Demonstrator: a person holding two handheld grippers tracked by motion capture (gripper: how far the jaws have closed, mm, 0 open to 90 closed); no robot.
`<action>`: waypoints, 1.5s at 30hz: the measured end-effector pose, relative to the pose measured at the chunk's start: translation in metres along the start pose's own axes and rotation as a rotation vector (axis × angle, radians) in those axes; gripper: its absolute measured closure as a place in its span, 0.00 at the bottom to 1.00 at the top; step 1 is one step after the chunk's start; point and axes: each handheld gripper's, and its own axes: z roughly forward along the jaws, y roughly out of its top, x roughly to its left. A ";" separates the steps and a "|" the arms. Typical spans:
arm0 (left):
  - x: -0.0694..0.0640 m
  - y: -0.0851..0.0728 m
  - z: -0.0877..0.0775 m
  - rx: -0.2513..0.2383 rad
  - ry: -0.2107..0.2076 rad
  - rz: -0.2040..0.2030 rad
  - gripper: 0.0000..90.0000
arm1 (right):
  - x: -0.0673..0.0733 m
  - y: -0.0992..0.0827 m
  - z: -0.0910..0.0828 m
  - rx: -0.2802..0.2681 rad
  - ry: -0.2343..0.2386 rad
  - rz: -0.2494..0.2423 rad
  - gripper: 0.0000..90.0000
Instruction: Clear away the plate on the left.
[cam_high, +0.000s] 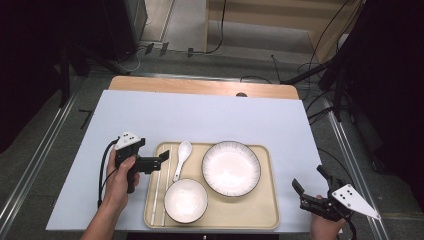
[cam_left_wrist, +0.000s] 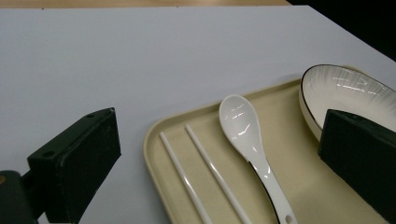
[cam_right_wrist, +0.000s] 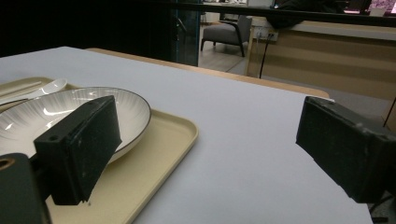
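- Your left gripper (cam_high: 159, 161) sits at the left edge of the tray (cam_high: 260, 220), its jaws spread wide and holding nothing, with your left hand (cam_high: 120, 182) wrapped round the handle
- In the left gripper view the right jaw covers part of the plate (cam_left_wrist: 345, 91), and the lower ends of the chopsticks (cam_left_wrist: 196, 161) and the spoon (cam_left_wrist: 247, 135) run off the bottom edge
- The two white chopsticks lie side by side along the tray's left side, just right of your left gripper's tips; whether the jaws touch the tray rim you cannot tell from the high view
- The white spoon lies just right of the chopsticks, bowl end toward the far side of the table (cam_high: 200, 115), handle pointing toward the small bowl (cam_high: 186, 200)
- The small bowl sits at the near edge of the tray, and the larger plate is beside it to the right, close or touching
- Your right gripper (cam_high: 314, 187) hovers off the tray near the table's right near corner, jaws spread wide and empty; your right hand (cam_high: 325, 227) is partly cut off at the bottom edge
- In the right gripper view its left jaw hides part of the plate (cam_right_wrist: 56, 112) and the tray
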 end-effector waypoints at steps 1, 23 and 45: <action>0.001 -0.002 -0.001 -0.003 0.005 0.003 0.00 | 0.000 0.000 0.001 -0.001 0.000 -0.001 0.07; 0.027 -0.037 -0.035 -0.038 0.057 -0.027 0.00 | -0.002 0.001 0.000 -0.009 0.000 0.004 0.07; 0.049 -0.061 -0.072 -0.071 0.099 0.002 0.00 | -0.001 0.002 -0.003 -0.011 -0.004 0.013 0.07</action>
